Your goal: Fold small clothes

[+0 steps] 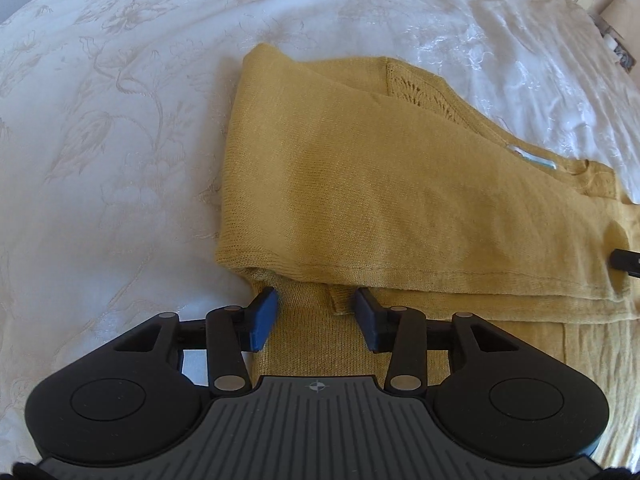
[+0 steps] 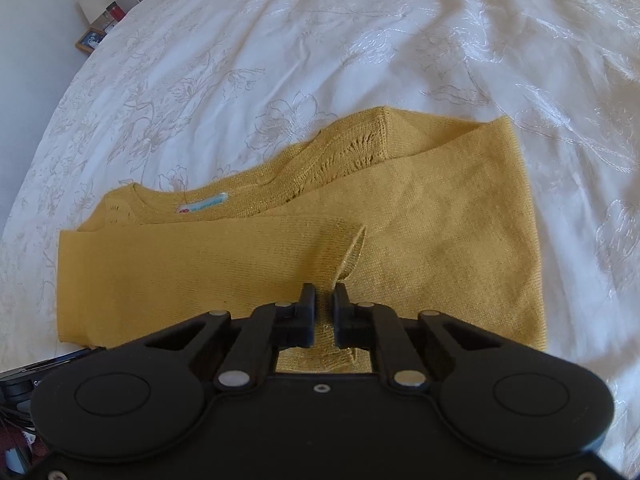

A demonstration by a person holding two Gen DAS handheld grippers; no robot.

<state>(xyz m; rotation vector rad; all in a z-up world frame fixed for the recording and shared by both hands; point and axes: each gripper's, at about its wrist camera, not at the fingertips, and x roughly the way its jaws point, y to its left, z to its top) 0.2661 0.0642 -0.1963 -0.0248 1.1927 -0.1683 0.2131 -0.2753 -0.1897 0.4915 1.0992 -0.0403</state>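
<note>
A mustard-yellow knit sweater lies partly folded on a white bedspread, its sleeve laid across the body and a neck label showing. It also shows in the right wrist view. My left gripper is open, its blue-padded fingers straddling the sweater's near lower edge without closing on it. My right gripper is shut on a pinched fold of the sweater's near edge, and the knit bunches up between the black fingers. The right gripper's tip shows at the right edge of the left wrist view.
The white embroidered bedspread spreads all around the sweater; it also shows in the right wrist view. A bedside shelf with a lamp and a framed picture stands beyond the bed's far left edge. Dark clutter lies off the bed's near left.
</note>
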